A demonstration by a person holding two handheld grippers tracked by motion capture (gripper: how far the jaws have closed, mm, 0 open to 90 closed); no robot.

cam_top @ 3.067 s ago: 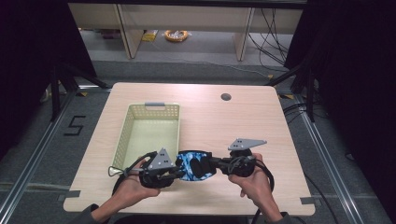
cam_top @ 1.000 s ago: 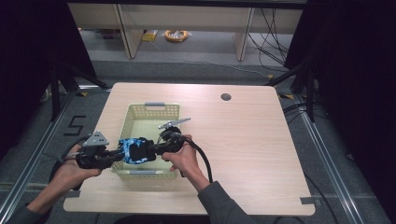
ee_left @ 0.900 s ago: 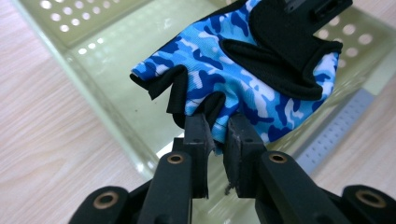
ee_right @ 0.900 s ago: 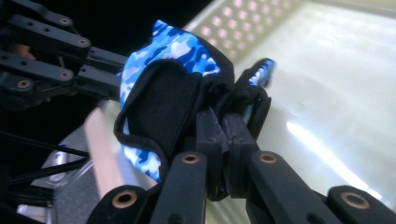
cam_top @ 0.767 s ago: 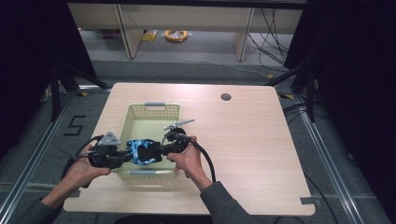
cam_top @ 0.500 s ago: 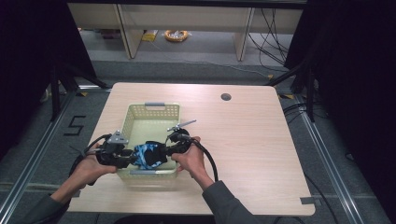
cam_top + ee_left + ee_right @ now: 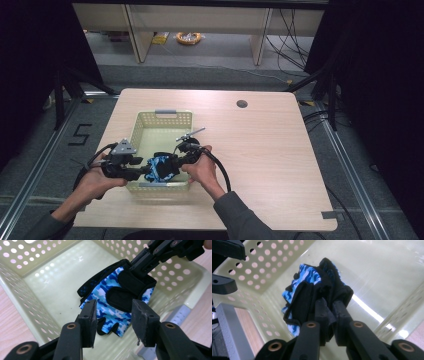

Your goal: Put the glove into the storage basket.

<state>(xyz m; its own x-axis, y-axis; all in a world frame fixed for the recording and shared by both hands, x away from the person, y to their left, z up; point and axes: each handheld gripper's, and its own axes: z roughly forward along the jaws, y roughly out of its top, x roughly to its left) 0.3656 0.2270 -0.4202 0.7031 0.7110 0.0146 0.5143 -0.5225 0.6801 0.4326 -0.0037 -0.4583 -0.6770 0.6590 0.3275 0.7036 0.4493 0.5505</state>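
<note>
While the right claw (image 7: 329, 315) pinches it, the glove (image 7: 312, 292) hangs inside the basket (image 7: 387, 270).

I see a glove (image 7: 117, 302) in blue-and-white camouflage with black trim, a pale yellow-green perforated basket (image 7: 142, 127), and a light wood-grain surface (image 7: 270, 150).

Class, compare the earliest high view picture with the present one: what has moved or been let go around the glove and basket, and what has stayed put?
The blue camouflage glove went from the table in front of the basket to over its inside. The left gripper has let go, its jaws having just been opening; the right gripper still pinches the glove, though its jaws have just been easing open. Basket and table stayed put.
</note>
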